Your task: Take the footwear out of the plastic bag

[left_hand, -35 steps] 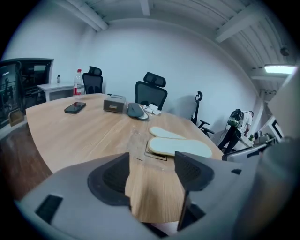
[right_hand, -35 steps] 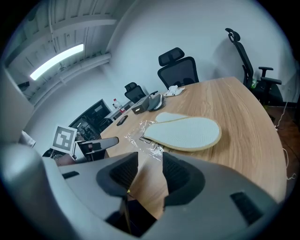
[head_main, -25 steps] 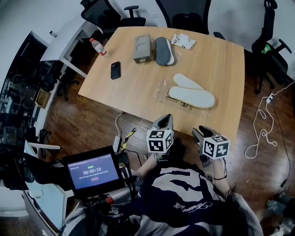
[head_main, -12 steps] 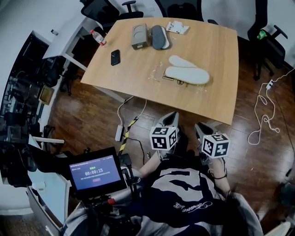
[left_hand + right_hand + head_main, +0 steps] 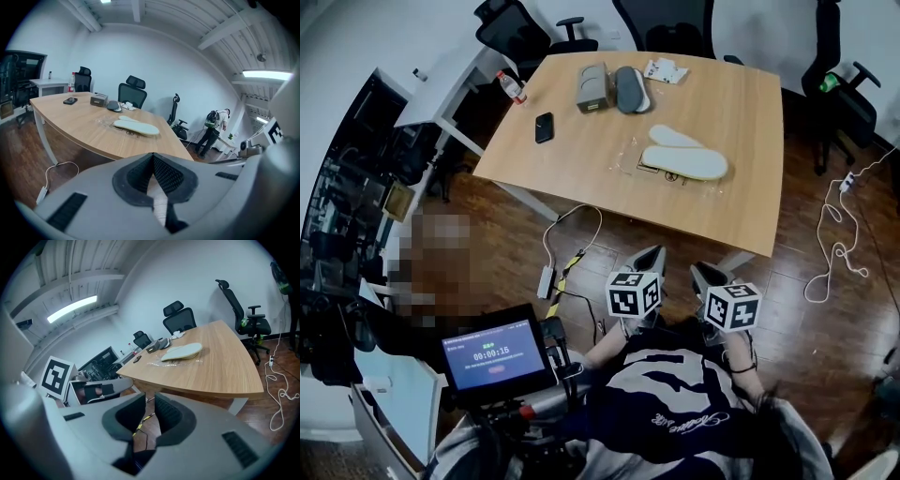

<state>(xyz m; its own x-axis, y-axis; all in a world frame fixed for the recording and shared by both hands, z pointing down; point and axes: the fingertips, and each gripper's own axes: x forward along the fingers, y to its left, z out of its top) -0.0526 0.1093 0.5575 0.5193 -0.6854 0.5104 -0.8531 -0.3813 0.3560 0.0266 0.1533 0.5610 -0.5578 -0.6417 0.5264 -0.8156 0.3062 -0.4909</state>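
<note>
The table [image 5: 581, 141] stands well apart from us, and on it the pale footwear [image 5: 684, 161] lies flat, seemingly still inside the clear bag [image 5: 630, 165], so we must first bring both tools up to it. The left gripper [image 5: 650, 253] has its jaws together on nothing; the right gripper [image 5: 709, 272] has just been closing to a narrow, empty gap. We judge it best to reopen both, pin the bag's loose edge with one, and draw the footwear out endwise with the other.

Head view looks steeply down; both gripper views face the table [image 5: 79, 124].
</note>
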